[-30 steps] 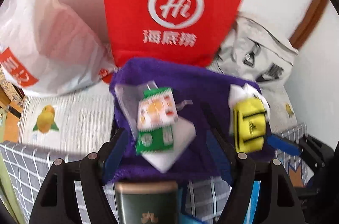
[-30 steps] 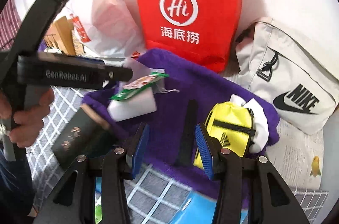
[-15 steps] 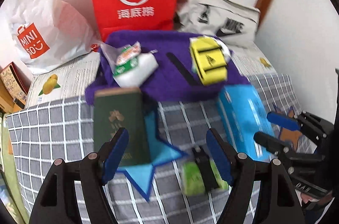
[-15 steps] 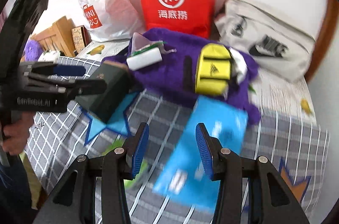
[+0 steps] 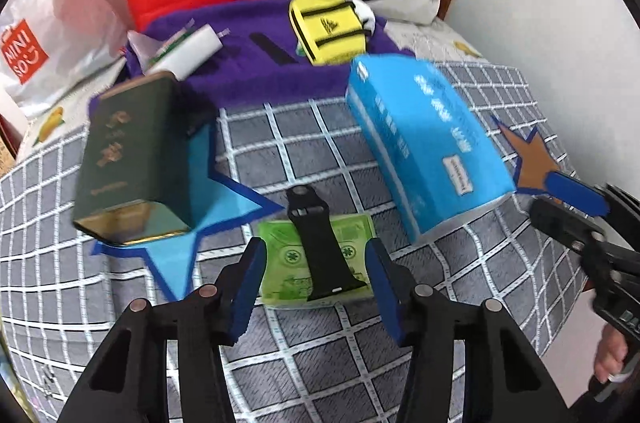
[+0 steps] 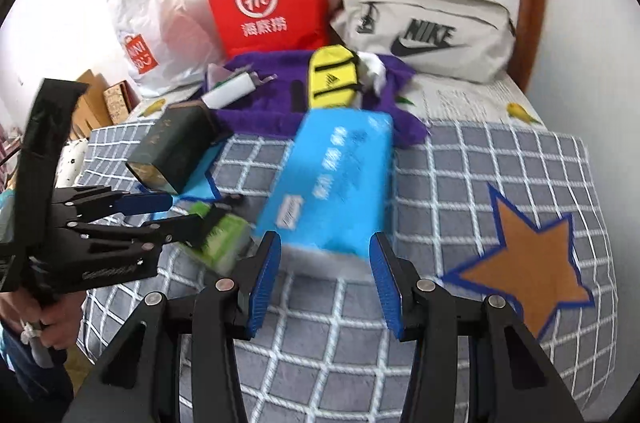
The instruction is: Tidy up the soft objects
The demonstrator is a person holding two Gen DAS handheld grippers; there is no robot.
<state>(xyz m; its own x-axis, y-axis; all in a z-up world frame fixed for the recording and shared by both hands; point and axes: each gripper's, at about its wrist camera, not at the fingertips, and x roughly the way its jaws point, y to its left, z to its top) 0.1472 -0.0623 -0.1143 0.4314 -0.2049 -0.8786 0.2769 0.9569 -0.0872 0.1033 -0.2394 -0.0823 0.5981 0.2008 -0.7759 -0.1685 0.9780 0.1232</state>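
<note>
left tool (image 5: 316, 279): jaws wide, empty, straddling green packet (image 5: 316, 263) for pickup | right tool (image 6: 326, 275): jaws wide, empty, facing blue tissue pack (image 6: 332, 179)

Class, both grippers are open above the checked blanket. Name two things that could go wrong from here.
1. The left gripper brackets the green packet, but a black strap lies across it and could get pinched or dragged along.
2. The right gripper is near the blue tissue pack, which looks barely narrower than the opening, so a finger might shove it.

Both grippers back from purple towel (image 5: 256, 71), now over checkered blanket (image 5: 320, 351).
</note>
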